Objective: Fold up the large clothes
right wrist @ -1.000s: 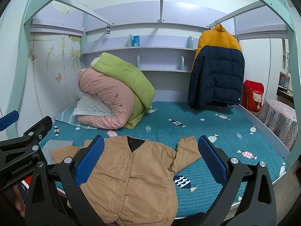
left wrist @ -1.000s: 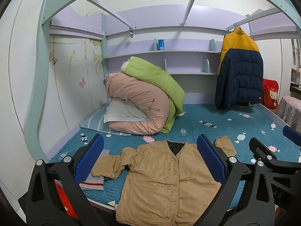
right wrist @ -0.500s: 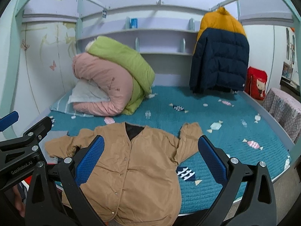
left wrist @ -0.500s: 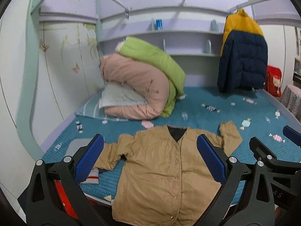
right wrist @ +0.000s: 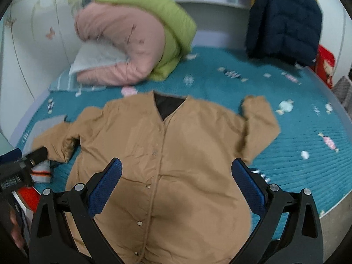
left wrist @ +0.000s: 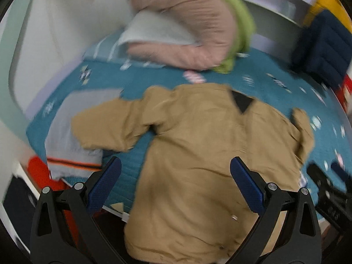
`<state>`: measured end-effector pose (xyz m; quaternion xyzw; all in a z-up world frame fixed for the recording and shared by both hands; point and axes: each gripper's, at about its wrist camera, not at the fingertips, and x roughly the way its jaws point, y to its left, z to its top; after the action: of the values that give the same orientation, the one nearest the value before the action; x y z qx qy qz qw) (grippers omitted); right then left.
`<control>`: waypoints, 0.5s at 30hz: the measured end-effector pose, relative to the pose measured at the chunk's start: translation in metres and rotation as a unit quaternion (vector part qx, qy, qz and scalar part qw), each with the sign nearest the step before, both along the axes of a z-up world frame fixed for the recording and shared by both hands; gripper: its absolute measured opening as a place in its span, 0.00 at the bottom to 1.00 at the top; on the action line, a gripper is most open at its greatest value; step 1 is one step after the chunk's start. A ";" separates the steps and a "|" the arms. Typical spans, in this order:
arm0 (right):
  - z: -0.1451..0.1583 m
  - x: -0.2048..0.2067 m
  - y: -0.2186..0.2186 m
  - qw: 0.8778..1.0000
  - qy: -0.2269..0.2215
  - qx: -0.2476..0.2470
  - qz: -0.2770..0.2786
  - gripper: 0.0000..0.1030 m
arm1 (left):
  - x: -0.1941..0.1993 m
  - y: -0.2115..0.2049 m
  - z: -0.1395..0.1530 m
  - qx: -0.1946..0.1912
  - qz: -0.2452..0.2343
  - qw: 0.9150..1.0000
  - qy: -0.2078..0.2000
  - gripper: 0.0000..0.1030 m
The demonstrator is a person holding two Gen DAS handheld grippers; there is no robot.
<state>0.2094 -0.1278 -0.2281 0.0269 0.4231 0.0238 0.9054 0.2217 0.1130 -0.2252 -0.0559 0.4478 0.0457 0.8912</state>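
Observation:
A tan button-front jacket point(left wrist: 198, 145) lies spread face up on the teal bed, collar away from me, hem hanging over the near edge; it also shows in the right wrist view point(right wrist: 167, 154). Its sleeves stretch out to the left point(right wrist: 57, 136) and right point(right wrist: 259, 121). My left gripper point(left wrist: 176, 180) is open and empty, hovering above the jacket's lower left part. My right gripper point(right wrist: 176, 182) is open and empty above the jacket's lower middle. Both views are motion-blurred.
A folded grey garment point(left wrist: 72, 145) lies under the left sleeve. Rolled pink and green quilts point(right wrist: 132, 44) sit on a pillow at the back left. A navy and yellow puffer jacket point(right wrist: 283, 19) hangs at the back right. The teal bedsheet point(right wrist: 308, 165) extends right.
Both grippers have tilted down and moved closer to the jacket, which now fills more of each view. Both stay open. The jacket has not moved.

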 end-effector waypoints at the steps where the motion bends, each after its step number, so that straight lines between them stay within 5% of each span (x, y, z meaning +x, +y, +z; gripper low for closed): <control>1: -0.008 0.006 0.004 1.000 0.010 0.004 0.004 0.93 | 0.008 0.021 -0.010 -0.010 0.025 1.000 0.012 0.96; 8: -0.052 0.033 0.028 0.998 0.056 0.010 0.025 0.93 | 0.033 0.149 -0.063 -0.071 0.177 0.981 0.044 0.95; 15: -0.077 0.043 0.031 0.996 0.080 -0.002 0.025 0.93 | 0.061 0.197 -0.110 -0.057 0.207 0.972 0.094 0.95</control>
<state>0.2526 -0.0966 -0.3051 0.0163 0.4951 0.0435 0.8676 0.2823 0.3098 -0.3352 -0.1932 0.5100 0.2085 0.8119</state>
